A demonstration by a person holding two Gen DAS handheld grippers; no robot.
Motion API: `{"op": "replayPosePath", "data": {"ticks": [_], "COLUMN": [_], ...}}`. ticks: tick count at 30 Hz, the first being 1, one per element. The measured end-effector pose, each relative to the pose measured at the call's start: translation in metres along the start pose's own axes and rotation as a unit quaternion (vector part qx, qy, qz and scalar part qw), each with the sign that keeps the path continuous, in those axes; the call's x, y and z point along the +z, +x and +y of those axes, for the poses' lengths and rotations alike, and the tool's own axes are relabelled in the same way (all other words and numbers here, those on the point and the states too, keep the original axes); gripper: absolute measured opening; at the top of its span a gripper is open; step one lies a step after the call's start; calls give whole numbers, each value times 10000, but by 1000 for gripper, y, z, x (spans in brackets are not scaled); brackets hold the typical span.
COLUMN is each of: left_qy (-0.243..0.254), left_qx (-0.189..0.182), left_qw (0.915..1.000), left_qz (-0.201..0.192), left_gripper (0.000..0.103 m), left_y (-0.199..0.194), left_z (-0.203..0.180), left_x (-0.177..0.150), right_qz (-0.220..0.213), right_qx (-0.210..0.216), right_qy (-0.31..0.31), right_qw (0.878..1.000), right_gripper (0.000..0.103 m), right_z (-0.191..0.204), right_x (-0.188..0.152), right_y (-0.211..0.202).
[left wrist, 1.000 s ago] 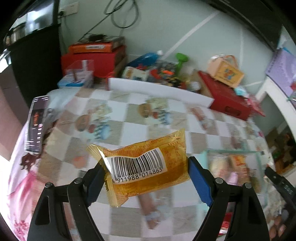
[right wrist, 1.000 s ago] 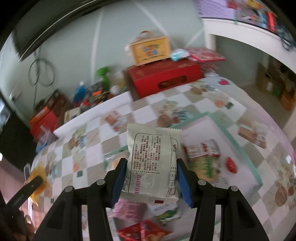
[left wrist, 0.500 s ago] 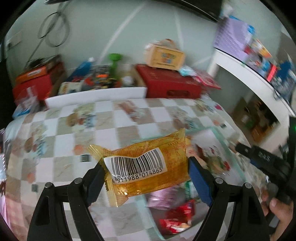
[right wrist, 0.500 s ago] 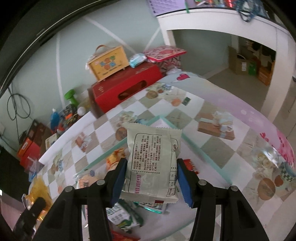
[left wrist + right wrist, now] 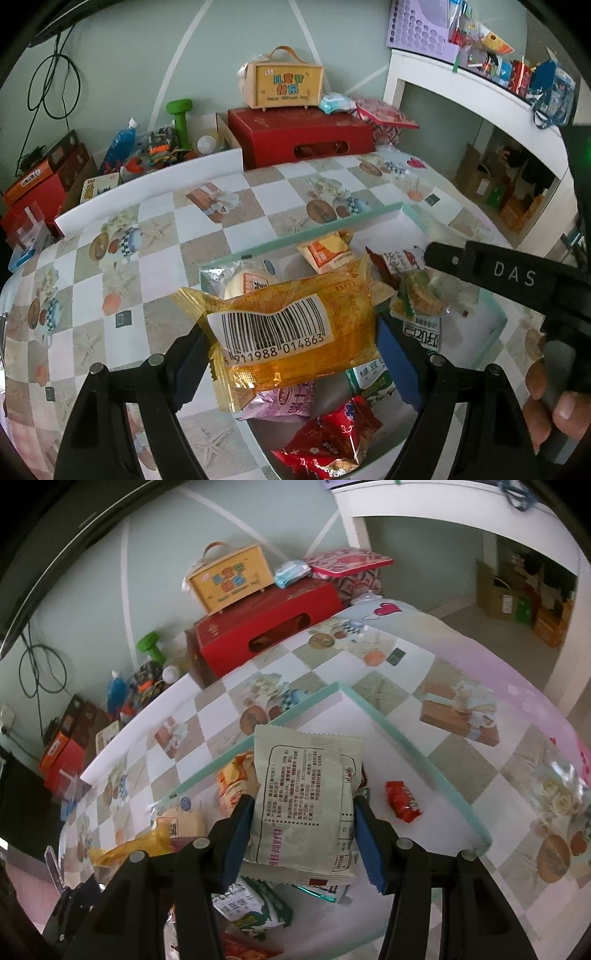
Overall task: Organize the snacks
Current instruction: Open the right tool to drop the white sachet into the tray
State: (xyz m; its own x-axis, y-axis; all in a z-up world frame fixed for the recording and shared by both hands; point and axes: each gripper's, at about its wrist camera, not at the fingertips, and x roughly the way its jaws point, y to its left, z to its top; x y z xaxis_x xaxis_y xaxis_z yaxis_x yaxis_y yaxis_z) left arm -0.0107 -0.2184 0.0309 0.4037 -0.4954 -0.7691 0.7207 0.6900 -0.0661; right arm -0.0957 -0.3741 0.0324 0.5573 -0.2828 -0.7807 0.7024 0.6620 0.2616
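Orange packet (image 5: 291, 332) with white barcode; pale packet (image 5: 304, 805) printed black; mint-rimmed tray (image 5: 413, 753); small red packet (image 5: 403, 801) inside tray; beige-and-white checked cloth (image 5: 236, 229) under tray.

An orange packet (image 5: 291, 332), barcode up, and a pale packet (image 5: 306, 805), upright, hang over a snack-filled tray (image 5: 417, 753).

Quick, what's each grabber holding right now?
Left gripper: shut on the orange snack packet.
Right gripper: shut on the pale snack packet.
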Motion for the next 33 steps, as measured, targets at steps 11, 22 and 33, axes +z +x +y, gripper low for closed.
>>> {"op": "replayPosePath", "data": {"ticks": [11, 22, 33], "left_qy": [68, -143, -549], "left_qx": [94, -98, -361], "left_qw": [9999, 9998, 9978], "left_qz": [102, 11, -125], "left_gripper": [86, 90, 99], "left_y": [6, -8, -24], "left_z": [-1, 8, 32], "left_x": [-4, 0, 5], "right_qz": [100, 48, 22], "right_qx": [174, 88, -51], "right_qy": [-277, -115, -167], "right_qw": [9994, 9999, 9998], "right_gripper": [57, 57, 57], "right_z": [16, 8, 12], "right_x": [-3, 0, 0], "right_y": [5, 3, 4]}}
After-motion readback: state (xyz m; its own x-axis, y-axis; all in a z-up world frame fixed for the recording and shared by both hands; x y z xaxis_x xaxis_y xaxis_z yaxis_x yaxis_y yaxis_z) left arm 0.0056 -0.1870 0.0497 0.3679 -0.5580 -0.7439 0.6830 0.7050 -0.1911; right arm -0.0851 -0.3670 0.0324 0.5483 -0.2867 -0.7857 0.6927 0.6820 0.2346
